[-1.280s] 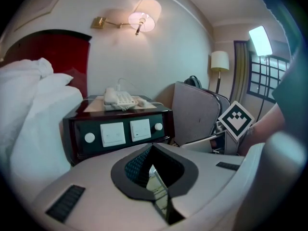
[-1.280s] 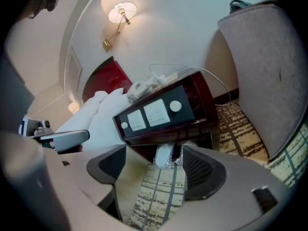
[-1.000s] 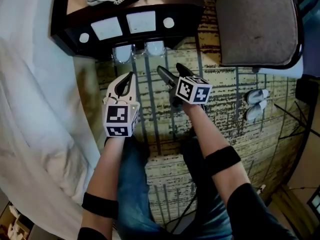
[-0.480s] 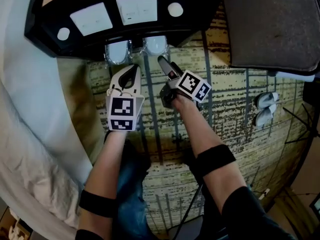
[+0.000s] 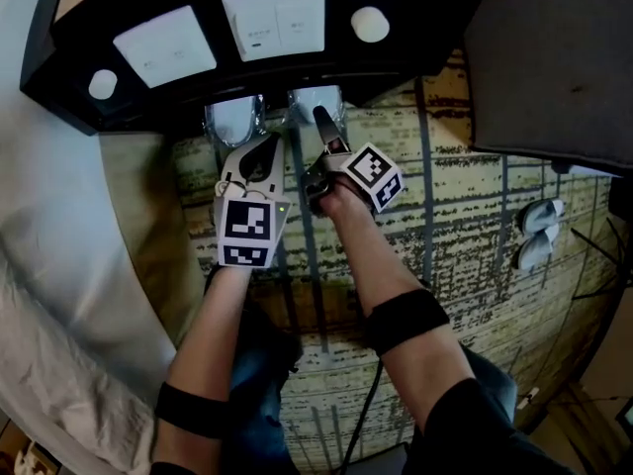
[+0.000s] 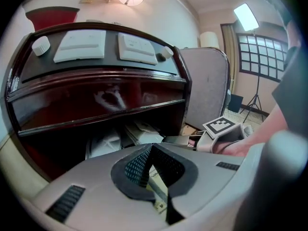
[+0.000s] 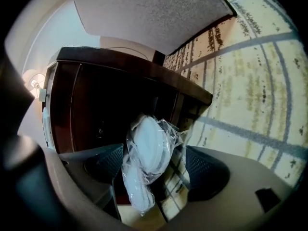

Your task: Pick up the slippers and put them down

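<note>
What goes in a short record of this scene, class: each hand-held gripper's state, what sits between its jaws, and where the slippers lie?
Left hand-held gripper: jaws shut, empty
Right hand-held gripper: jaws apart around a plastic-wrapped slipper pack
Second wrapped pack: on the carpet under the nightstand
Another white pair: on the carpet, far right

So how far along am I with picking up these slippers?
Nothing done yet: the left slipper pack and right slipper pack sit on the carpet under the nightstand. In hand: the right gripper, jaws open, flanks the right slipper pack without pressing. Left: close, lift, put down; the left gripper is shut.
</note>
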Available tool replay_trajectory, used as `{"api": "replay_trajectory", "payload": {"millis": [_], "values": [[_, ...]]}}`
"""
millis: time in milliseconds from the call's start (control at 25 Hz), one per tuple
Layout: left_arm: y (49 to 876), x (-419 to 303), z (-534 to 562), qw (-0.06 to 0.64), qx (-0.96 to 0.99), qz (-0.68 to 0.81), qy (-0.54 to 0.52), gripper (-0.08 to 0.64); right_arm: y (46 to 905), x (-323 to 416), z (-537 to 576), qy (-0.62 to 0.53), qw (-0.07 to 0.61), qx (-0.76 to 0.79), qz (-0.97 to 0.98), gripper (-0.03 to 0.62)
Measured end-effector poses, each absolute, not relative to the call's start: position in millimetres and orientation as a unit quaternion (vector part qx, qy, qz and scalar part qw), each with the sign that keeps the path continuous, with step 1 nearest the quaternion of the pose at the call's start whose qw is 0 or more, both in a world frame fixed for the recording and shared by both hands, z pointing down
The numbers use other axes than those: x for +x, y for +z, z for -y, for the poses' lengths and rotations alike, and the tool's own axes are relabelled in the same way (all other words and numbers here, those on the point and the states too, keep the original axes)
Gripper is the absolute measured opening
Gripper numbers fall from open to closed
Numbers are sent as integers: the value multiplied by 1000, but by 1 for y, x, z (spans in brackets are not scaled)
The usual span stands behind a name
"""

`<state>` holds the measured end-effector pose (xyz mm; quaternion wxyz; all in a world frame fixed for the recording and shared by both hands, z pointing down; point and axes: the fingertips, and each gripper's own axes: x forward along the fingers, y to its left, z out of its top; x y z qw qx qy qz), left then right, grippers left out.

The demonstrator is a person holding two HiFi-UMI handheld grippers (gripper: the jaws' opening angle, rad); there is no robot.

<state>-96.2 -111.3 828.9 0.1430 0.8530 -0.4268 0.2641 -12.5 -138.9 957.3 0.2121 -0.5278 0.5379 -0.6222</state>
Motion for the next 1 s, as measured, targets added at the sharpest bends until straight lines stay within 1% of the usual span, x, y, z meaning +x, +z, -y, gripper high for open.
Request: {"api": "replay_trajectory", "payload": {"millis": [160, 280, 320, 360, 400, 440, 560, 680, 800, 920, 1000], "values": [[837, -98, 121, 136, 855, 428, 261, 0, 971, -11, 155, -621, 236, -535, -522, 435], [841, -102, 126, 133, 856, 429, 257, 0, 973, -12, 163, -614, 250, -527, -532, 328], [841, -103, 126, 134, 856, 429, 256, 0, 972, -13, 165, -611, 251, -523, -539, 241], [842, -104, 127, 134, 855, 430, 255, 0, 970, -14, 167, -606, 252, -520, -547, 184], [843, -106, 127, 134, 855, 431, 255, 0, 967, -15, 168, -601, 255, -515, -556, 158], [844, -107, 127, 135, 854, 432, 256, 0, 962, -15, 170, -595, 258, -510, -565, 145], [847, -108, 125, 137, 853, 433, 258, 0, 955, -16, 169, -586, 270, -498, -579, 132], [849, -106, 120, 138, 853, 432, 259, 0, 950, -18, 167, -590, 299, -482, -575, 127], [848, -104, 113, 141, 852, 431, 261, 0, 946, -12, 157, -583, 280, -486, -588, 124], [843, -101, 104, 145, 851, 430, 263, 0, 938, -8, 145, -587, 294, -475, -586, 123], [836, -100, 94, 150, 850, 430, 264, 0, 933, -3, 129, -587, 285, -476, -590, 123]]}}
